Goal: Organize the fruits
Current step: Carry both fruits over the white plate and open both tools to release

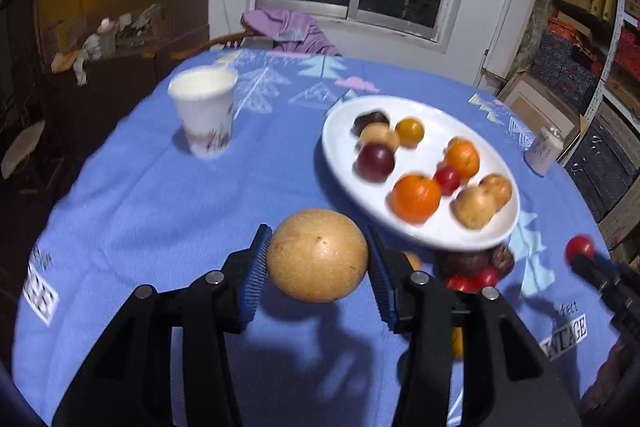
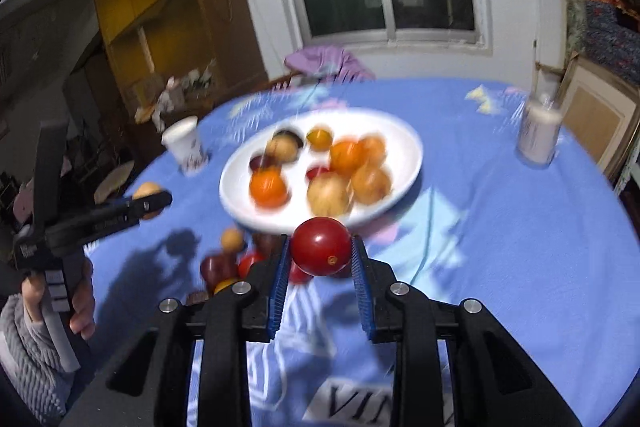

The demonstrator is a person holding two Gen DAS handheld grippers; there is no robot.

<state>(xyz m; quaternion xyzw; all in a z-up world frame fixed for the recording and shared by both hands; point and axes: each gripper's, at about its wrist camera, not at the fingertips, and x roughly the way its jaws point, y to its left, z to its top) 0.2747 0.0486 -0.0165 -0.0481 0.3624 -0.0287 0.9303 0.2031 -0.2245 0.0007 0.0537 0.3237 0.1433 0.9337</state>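
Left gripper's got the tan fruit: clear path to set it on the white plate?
Probably yes. The left gripper holds the tan fruit above the cloth, and nothing stands between it and the white plate. The plate's near-left part is bare; fruit crowds the rest.

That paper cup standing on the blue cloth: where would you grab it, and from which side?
Grip the paper cup around its middle, coming in level from the near side. It stands upright, apart from the white plate, and its tapered wall widens upward, so a pinch would probably hold under the rim.
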